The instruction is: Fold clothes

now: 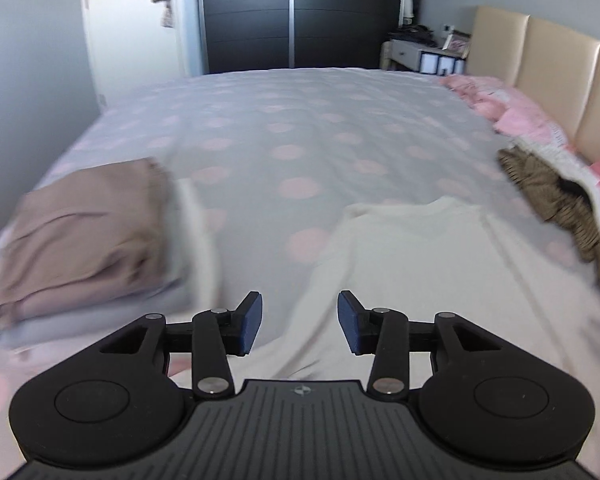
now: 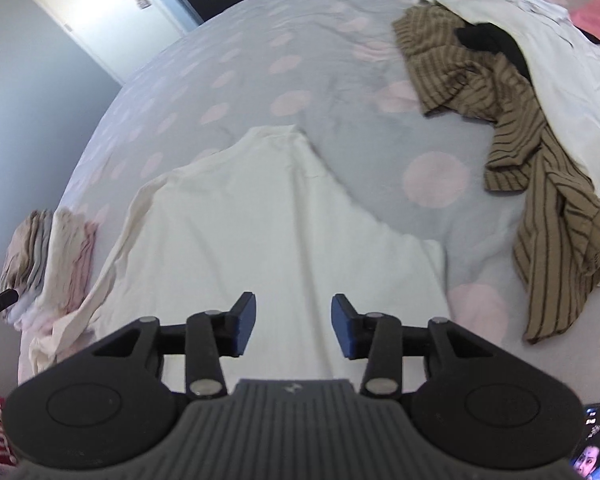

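Observation:
A cream long-sleeved top (image 2: 260,216) lies spread flat on the bed, neck end away from me; it also shows in the left wrist view (image 1: 440,264). My left gripper (image 1: 300,322) is open and empty, low over the top's left sleeve edge. My right gripper (image 2: 293,324) is open and empty, above the top's lower middle. A stack of folded clothes (image 1: 88,236) with a tan piece on top sits to the left; it also shows in the right wrist view (image 2: 48,252).
A heap of unfolded clothes, a brown striped shirt (image 2: 512,128) under a white garment (image 2: 556,60), lies at the right, also seen in the left wrist view (image 1: 556,200). Pink pillows (image 1: 512,112) and a beige headboard (image 1: 540,64) are beyond. The bed cover (image 1: 300,128) is grey with pink dots.

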The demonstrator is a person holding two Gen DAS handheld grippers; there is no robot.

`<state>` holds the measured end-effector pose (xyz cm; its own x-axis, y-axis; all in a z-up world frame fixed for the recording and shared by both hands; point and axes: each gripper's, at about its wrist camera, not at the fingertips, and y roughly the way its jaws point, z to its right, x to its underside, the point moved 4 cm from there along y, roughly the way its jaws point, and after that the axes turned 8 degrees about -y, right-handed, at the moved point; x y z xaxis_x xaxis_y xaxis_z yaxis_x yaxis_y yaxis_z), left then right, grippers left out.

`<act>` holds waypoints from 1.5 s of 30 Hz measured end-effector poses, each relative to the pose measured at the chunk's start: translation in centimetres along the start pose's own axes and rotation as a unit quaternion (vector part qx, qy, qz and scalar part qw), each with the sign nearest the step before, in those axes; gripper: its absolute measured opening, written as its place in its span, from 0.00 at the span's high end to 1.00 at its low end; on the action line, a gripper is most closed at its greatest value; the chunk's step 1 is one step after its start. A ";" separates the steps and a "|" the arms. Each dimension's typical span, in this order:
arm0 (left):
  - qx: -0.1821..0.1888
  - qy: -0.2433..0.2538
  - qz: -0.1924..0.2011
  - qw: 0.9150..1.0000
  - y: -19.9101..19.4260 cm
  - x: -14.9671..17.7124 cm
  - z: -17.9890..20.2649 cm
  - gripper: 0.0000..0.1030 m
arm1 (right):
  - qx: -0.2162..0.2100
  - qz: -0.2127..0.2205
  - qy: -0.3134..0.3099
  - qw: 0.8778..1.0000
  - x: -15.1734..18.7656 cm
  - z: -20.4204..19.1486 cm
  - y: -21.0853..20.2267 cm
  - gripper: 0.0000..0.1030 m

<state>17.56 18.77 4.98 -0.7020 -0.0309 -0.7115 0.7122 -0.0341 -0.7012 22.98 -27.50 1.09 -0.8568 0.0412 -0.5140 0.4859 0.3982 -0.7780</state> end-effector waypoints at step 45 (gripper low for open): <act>0.151 0.004 -0.010 0.988 -6.3 1.7 -1.8 1.00 | -0.013 -0.092 -0.082 0.992 4.7 -9.6 8.9 0.54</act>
<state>11.88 20.71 8.18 -0.7150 -0.0190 -0.6989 0.6640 -0.3313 -0.6703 21.62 -15.00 -4.74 -0.8899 -0.1824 -0.4181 0.3180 0.4089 -0.8554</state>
